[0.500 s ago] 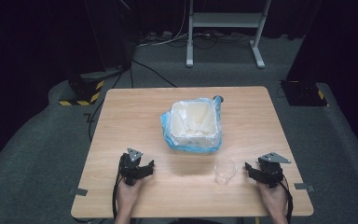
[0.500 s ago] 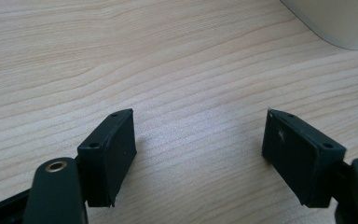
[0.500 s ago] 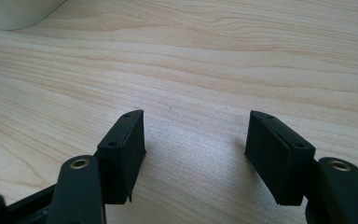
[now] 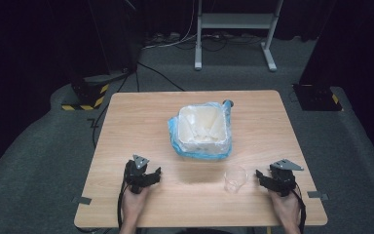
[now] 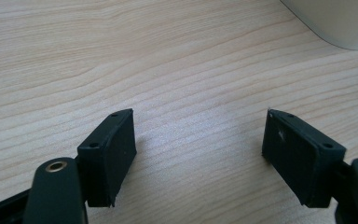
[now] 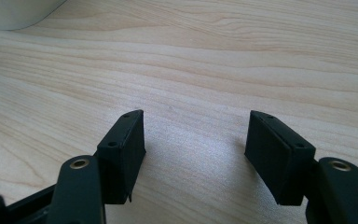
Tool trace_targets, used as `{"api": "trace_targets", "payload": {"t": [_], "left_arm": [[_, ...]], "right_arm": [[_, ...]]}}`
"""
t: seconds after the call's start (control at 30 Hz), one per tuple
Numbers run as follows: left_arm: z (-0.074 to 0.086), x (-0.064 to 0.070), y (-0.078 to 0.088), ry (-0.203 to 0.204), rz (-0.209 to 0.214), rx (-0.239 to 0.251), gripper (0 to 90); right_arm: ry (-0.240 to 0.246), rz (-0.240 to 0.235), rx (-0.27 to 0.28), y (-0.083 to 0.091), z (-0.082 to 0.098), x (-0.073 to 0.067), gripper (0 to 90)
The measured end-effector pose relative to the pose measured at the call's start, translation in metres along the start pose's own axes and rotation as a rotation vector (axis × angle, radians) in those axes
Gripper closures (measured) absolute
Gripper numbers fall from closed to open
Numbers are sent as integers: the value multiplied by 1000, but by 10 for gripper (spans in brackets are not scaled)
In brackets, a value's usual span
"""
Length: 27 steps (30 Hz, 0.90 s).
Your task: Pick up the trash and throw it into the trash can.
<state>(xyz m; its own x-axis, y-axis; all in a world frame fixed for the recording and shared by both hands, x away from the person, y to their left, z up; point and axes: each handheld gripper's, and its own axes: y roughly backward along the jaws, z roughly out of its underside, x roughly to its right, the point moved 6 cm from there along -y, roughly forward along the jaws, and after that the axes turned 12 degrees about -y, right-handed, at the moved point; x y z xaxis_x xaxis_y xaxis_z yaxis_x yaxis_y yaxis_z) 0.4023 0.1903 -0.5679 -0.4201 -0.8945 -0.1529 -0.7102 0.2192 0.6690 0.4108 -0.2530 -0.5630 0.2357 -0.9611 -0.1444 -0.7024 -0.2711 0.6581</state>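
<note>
Near the table front edge, my left gripper and right gripper rest unmoved, jaws spread, empty; clear cup and bag-lined tub stay untouched.

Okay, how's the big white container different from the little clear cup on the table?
The white container is far larger than the clear cup. The container is opaque and square; the cup is see-through and round. The container sits on a blue plastic bag mid-table; the cup stands on bare wood near the right gripper. Both stand upright with open tops.
</note>
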Motion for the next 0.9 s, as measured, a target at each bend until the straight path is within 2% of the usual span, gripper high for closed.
{"api": "trace_targets", "payload": {"t": [0.6,0.67,0.73,0.77,0.83,0.9], "left_arm": [[0,0,0,1,-1,0,254],[0,0,0,1,-1,0,254],[0,0,0,1,-1,0,254],[0,0,0,2,-1,1,254],[0,0,0,2,-1,1,254],[0,0,0,2,-1,1,254]], "right_arm": [[-4,7,3,0,0,-1,370],[-10,12,-4,0,-1,-1,415],[-23,-5,-5,1,-1,-1,428],[-38,-30,-4,3,-1,-2,431],[-35,-34,-1,4,-1,-3,435],[-40,-57,11,9,-2,-5,453]]}}
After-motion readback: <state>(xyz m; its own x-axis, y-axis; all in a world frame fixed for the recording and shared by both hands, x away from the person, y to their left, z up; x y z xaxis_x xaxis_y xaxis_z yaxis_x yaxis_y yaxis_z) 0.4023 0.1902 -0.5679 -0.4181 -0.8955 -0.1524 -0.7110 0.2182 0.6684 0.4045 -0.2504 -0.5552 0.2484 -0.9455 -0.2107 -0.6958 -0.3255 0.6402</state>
